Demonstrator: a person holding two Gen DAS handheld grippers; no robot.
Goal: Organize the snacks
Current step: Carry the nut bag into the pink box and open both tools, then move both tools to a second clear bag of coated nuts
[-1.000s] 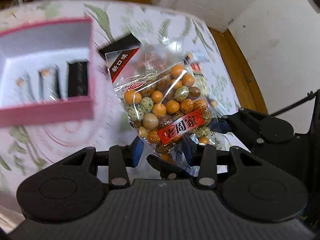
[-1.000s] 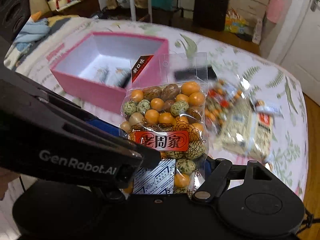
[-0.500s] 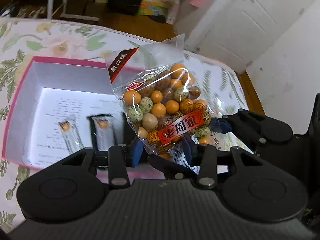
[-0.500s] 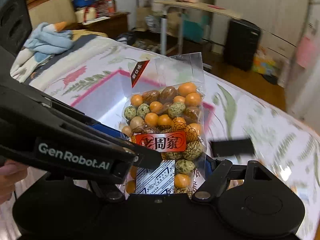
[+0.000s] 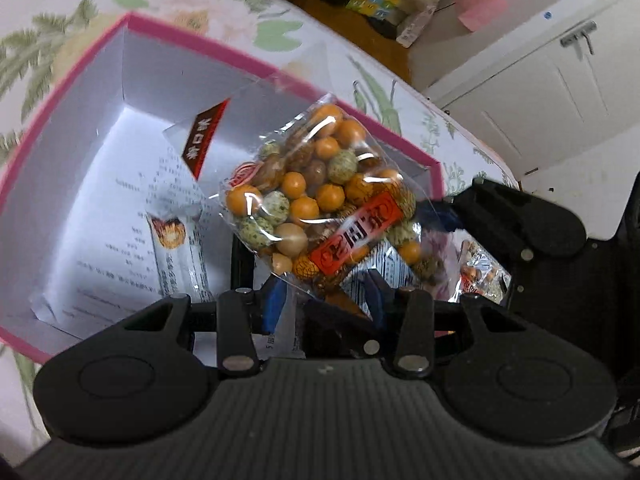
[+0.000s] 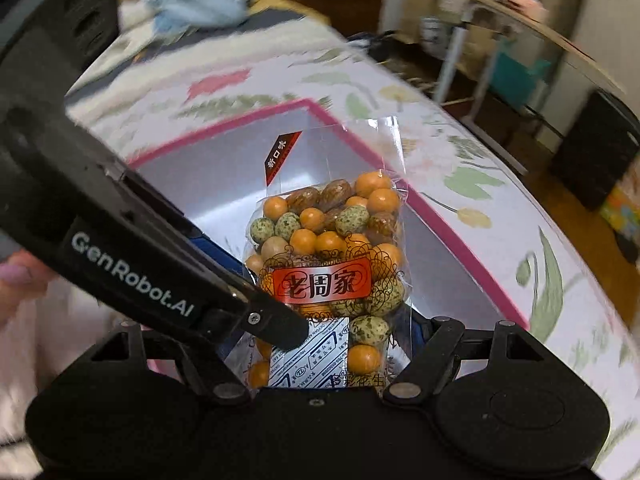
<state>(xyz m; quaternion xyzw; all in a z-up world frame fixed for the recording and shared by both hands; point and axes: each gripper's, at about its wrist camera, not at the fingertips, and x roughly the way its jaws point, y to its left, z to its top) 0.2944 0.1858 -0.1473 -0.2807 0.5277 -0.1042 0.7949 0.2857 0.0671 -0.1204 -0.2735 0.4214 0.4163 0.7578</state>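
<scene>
One bag of coated peanuts is in the air, and you've got both grippers on it! Your left gripper has its jaws drawn narrow, pinching the bag's bottom edge. Your right gripper stands wide, its blue pads pressed on the bag's two sides low down. One pink box, open-topped, sits on the flowered cloth, and the bag hangs right above its white interior, tilted toward the far wall. Down in the box, below the bag: one printed sheet on the floor and one pale snack bar lying on it; a dark bar beside it is mostly hidden. One more peanut bag lies outside the box's near corner.
</scene>
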